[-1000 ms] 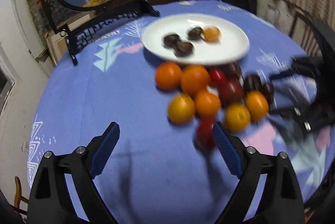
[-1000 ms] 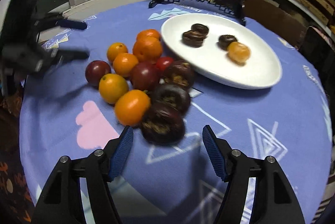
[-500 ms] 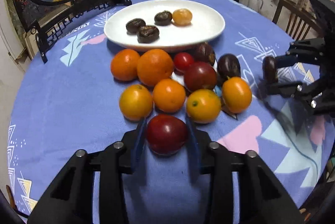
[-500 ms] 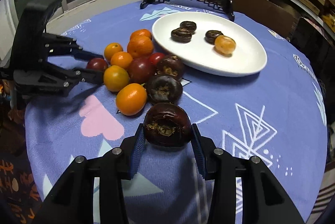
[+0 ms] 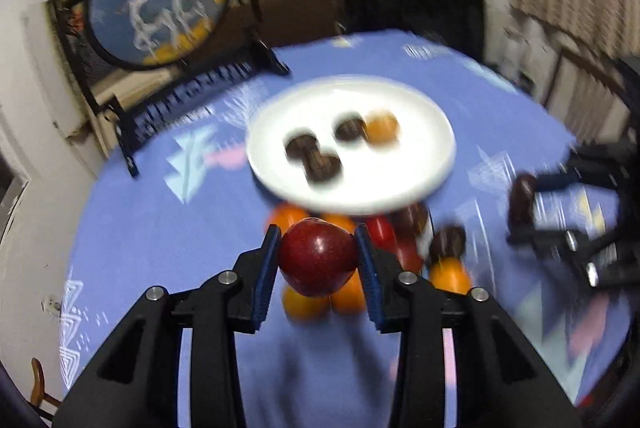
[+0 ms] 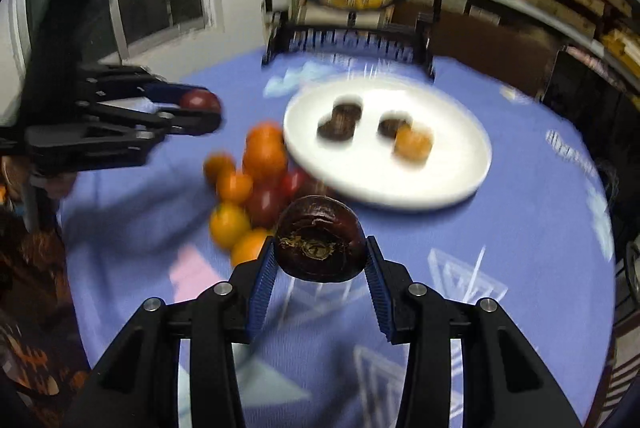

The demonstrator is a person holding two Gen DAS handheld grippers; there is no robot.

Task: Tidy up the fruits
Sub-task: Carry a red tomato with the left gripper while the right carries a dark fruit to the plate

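Fingers (image 5: 267, 270) of the left gripper (image 5: 318, 260) are clamped on a red fruit (image 5: 318, 258), lifted clear of the cloth (image 5: 160, 236) and hanging over the loose pile (image 5: 448, 274) just short of the plate (image 5: 420, 115). Right gripper (image 6: 320, 256) likewise squeezes a dark fruit (image 6: 320, 246) between its blue pads (image 6: 262, 282), also raised, near the plate's front rim and beside the pile. Plate already has three dark pieces (image 6: 340, 119) and one orange one (image 6: 414, 143) on it, clustered mid-plate; the oranges and small reds are not yet sorted. Both views are motion-smeared, so exact heights are hard to read. Risks, as I judge them: both grippers look headed for the same plate from opposite sides — the tools could knock together over it, or one could clip the rim and shove the plate. Red fruit is round and glossy, held only at its widest part, so a quick swing or a slackened squeeze may pop it out onto the pile and scatter the oranges, some possibly rolling toward the table edge. Dark fruit is flatter and looks soft or wrinkled — too hard a pinch could bruise it. Dropping either from a height onto the plate may bump the pieces already there or let the round one roll off the shallow rim. A low release well inside the rim, one side at a time, seems safest.
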